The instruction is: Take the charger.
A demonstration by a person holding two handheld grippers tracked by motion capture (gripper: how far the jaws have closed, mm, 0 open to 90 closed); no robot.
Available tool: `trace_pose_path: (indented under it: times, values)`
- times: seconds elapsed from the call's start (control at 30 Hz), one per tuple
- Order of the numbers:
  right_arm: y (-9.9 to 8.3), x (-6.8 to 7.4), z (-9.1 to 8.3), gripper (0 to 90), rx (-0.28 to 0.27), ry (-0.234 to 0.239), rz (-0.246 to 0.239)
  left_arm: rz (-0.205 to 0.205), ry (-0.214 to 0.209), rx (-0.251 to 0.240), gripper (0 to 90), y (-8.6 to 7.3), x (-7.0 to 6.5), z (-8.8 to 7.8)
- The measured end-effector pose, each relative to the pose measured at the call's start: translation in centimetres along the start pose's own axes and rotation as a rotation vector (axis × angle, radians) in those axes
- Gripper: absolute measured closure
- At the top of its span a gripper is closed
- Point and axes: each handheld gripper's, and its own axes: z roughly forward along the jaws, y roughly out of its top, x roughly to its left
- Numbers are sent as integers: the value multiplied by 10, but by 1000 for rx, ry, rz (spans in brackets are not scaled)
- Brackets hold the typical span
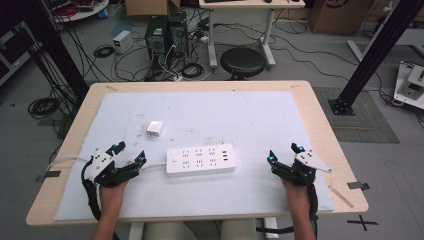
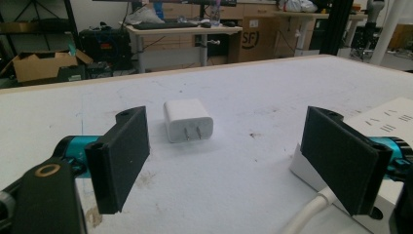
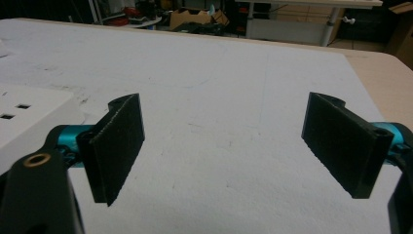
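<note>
Fingers of both grippers are spread wide with nothing between them, the left gripper (image 1: pixel 129 153) resting at the near left of the counter (image 1: pixel 320 131) and the right gripper (image 1: pixel 284 153) at the near right. A white charger (image 2: pixel 188 120) is seen lying just beyond the left fingers, prongs pointed back toward them, so the left hand is judged nearer. The power strip (image 1: pixel 201 159) lies between the grippers, its long axis running left to right.

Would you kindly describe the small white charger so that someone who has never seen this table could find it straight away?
Start at the wooden table covered by a pale sheet, and find the long white power strip near its middle. Just beyond the strip's left end lies the charger, apart from it. It is a small white cube with two metal prongs, while the strip is flat, long and trails a cable.
</note>
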Motion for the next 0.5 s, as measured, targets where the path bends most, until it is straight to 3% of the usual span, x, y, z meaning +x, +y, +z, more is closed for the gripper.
trace_pose_path:
  times: [0.5]
  values:
    - [0, -1, 0, 160, -1, 3, 2, -4, 13, 13, 180, 1, 0, 1]
